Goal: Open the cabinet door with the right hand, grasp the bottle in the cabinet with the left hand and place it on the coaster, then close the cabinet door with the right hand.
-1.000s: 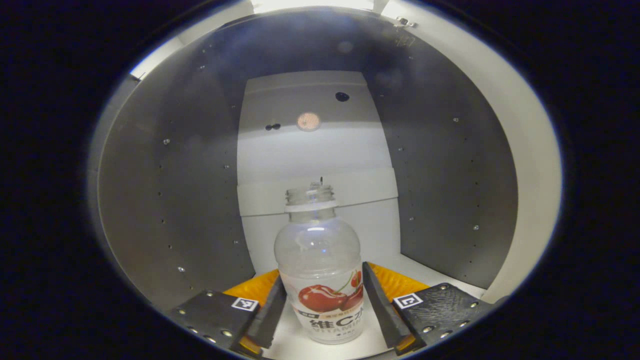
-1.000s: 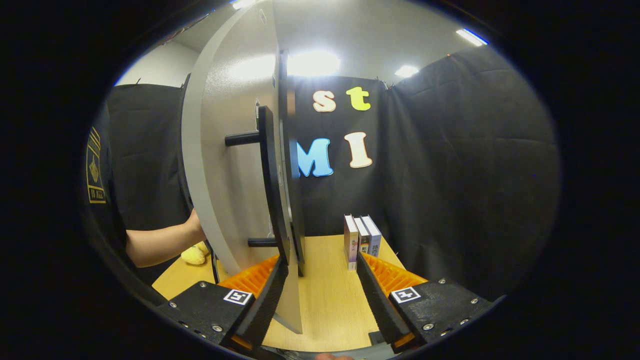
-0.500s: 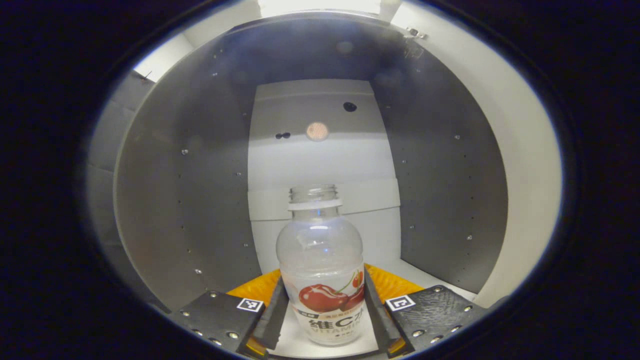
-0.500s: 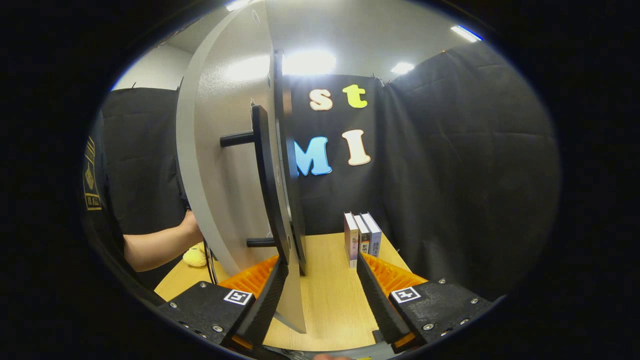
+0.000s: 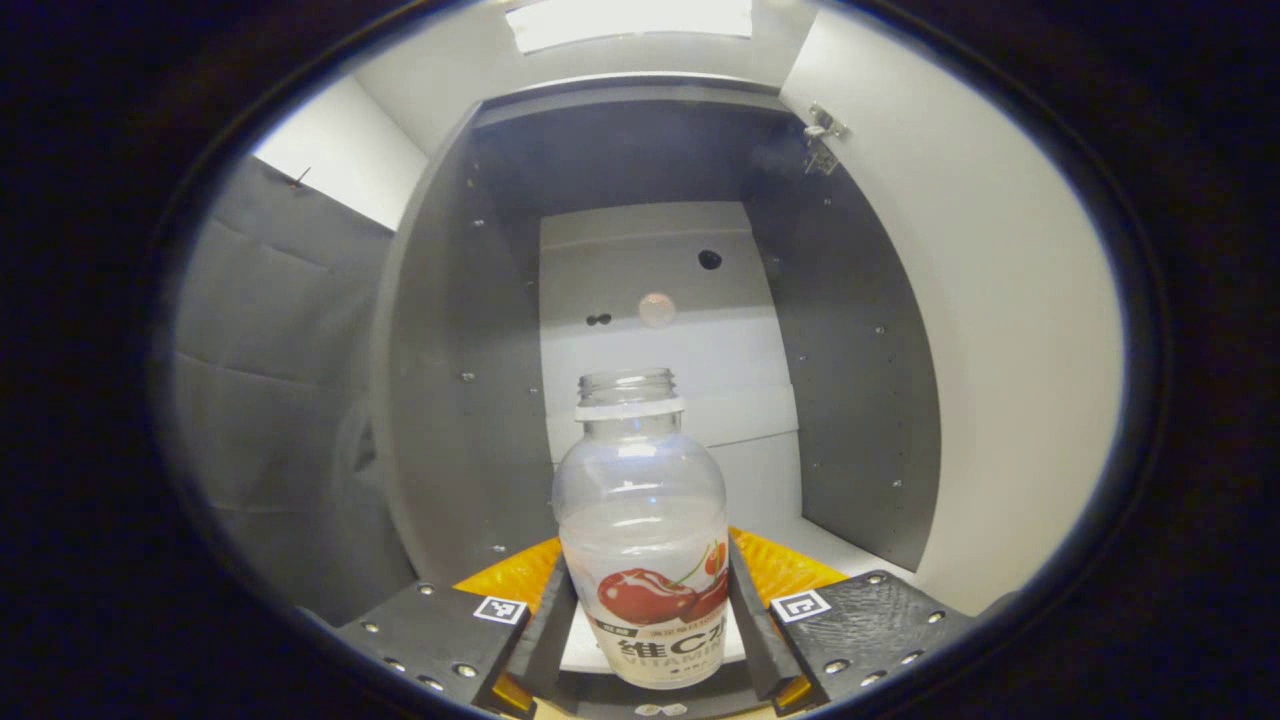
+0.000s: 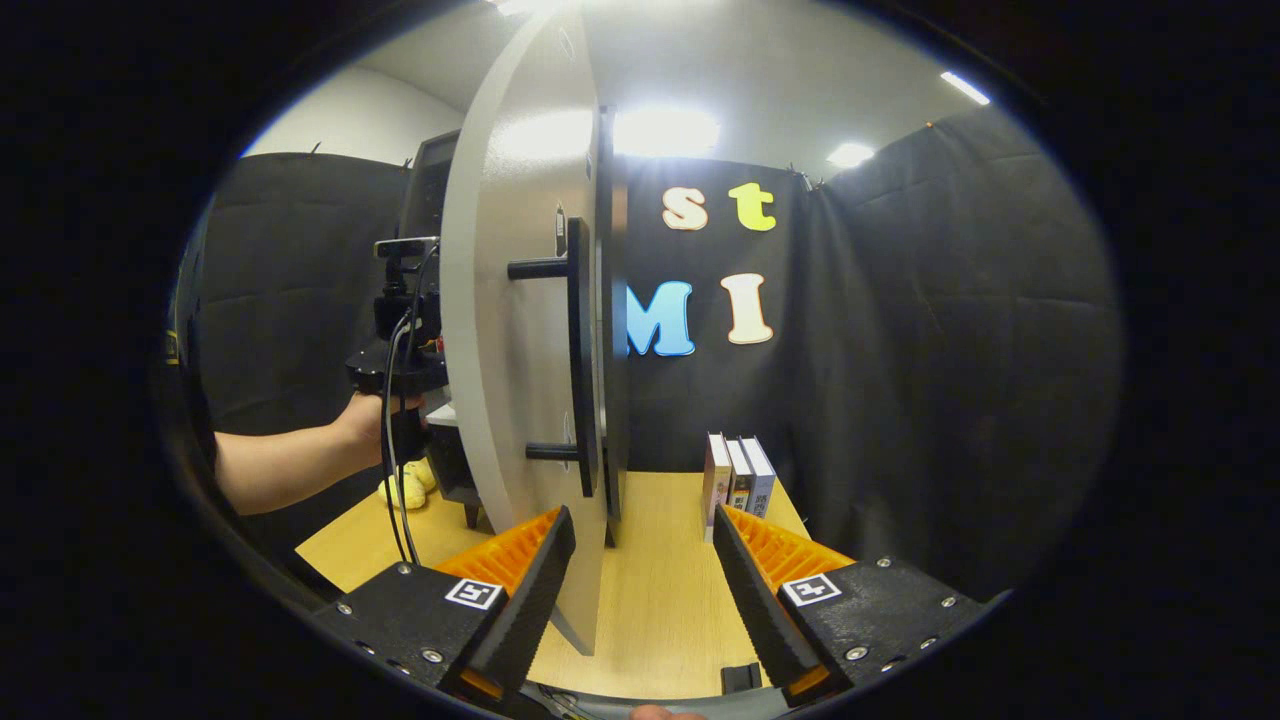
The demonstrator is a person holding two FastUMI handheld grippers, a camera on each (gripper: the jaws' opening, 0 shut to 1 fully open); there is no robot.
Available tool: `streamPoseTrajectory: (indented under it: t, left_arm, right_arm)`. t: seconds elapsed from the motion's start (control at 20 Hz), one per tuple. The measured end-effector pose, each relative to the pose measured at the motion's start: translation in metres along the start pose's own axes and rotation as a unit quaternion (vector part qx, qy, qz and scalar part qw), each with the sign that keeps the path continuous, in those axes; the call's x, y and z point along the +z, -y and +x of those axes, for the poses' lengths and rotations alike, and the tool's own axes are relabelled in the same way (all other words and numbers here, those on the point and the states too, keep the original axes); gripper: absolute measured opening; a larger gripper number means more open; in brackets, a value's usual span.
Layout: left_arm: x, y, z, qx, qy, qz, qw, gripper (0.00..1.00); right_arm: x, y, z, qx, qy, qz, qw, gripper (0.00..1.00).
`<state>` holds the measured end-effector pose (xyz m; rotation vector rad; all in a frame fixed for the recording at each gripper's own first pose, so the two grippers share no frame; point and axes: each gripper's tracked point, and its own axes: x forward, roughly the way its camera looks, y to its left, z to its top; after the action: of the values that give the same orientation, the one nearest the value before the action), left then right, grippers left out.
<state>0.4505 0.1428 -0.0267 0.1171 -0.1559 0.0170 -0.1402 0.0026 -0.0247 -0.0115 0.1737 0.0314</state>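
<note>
Booth w/ black cloth walls; wooden table (image 6: 660,600) at lower centre of the right gripper view, cabinet (image 5: 640,250) w/ dark side walls and pale back panel across the middle of the left gripper view.

Left gripper (image 5: 645,640): narrow, both fingers pressed on the label band of the bottle (image 5: 640,520), lower centre of frame. Bottle is clear, uncapped, upright, at the cabinet's front opening.

Right gripper (image 6: 640,580): wide apart, holding nothing. The open cabinet door (image 6: 520,400) stands edge-on at centre-left; its lower edge sits just by the left finger; contact cannot be told. Bar handle (image 6: 580,350) faces right.

Risks (judged): thin empty bottle may squash or slip in the grip; tilt could knock the neck on the cabinet's edge or door on the way out. Door may swing back if unheld, cutting the exit path.

Surroundings: boxes (image 6: 740,475) upright at the table's far side, centre-right; yellow toy (image 6: 410,490) low left; person's hand (image 6: 375,420) w/ the other gripper's body behind the door, left. Coaster: place unknown.
</note>
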Motion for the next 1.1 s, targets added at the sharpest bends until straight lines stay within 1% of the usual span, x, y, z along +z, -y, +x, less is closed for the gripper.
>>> streamPoseTrajectory:
  t: [0.35, 0.45, 0.55, 0.75, 0.8, 0.85, 0.9, 0.95, 1.0, 1.05, 1.1]
  left_arm:
    - [-0.003, -0.005, 0.0, 0.048, -0.012, -0.008, 0.999, 0.67]
    - [-0.001, -0.005, -0.002, 0.063, -0.014, -0.008, 0.998, 0.67]
    - [-0.002, -0.004, -0.002, 0.063, -0.012, 0.0, 0.998, 0.67]
    - [0.0, -0.006, -0.005, 0.07, -0.009, 0.022, 0.997, 0.8]
    - [-0.002, -0.008, -0.003, 0.075, -0.016, 0.023, 0.997, 0.73]
    - [-0.004, -0.007, -0.002, 0.076, -0.019, 0.013, 0.997, 0.66]
    - [-0.003, -0.008, -0.002, 0.08, -0.015, 0.003, 0.997, 0.73]
    - [-0.004, -0.011, -0.002, 0.091, -0.011, 0.0, 0.996, 0.73]
    - [-0.006, -0.011, -0.002, 0.1, -0.011, 0.0, 0.995, 0.8]
    - [-0.006, -0.01, -0.003, 0.105, -0.012, 0.002, 0.994, 0.73]
    - [-0.007, -0.009, -0.003, 0.106, -0.014, 0.005, 0.994, 0.73]
  right_arm:
    - [-0.013, -0.006, -0.039, 0.044, 0.003, -0.01, 0.999, 0.86]
    - [-0.021, -0.008, -0.052, 0.057, -0.001, -0.01, 0.998, 0.86]
    - [-0.025, -0.012, -0.057, 0.075, -0.003, -0.007, 0.997, 0.86]
    - [-0.035, -0.022, -0.064, 0.098, -0.007, -0.014, 0.995, 0.86]
    - [-0.04, -0.026, -0.065, 0.106, -0.01, -0.016, 0.994, 0.86]
    - [-0.046, -0.03, -0.067, 0.115, -0.015, -0.018, 0.993, 0.86]
    - [-0.052, -0.033, -0.068, 0.12, -0.02, -0.022, 0.992, 0.86]
    - [-0.059, -0.034, -0.069, 0.12, -0.026, -0.026, 0.992, 0.86]
    - [-0.065, -0.035, -0.07, 0.117, -0.028, -0.03, 0.992, 0.86]
    - [-0.071, -0.033, -0.072, 0.112, -0.03, -0.034, 0.993, 0.86]
    - [-0.08, -0.032, -0.072, 0.107, -0.031, -0.037, 0.993, 0.86]
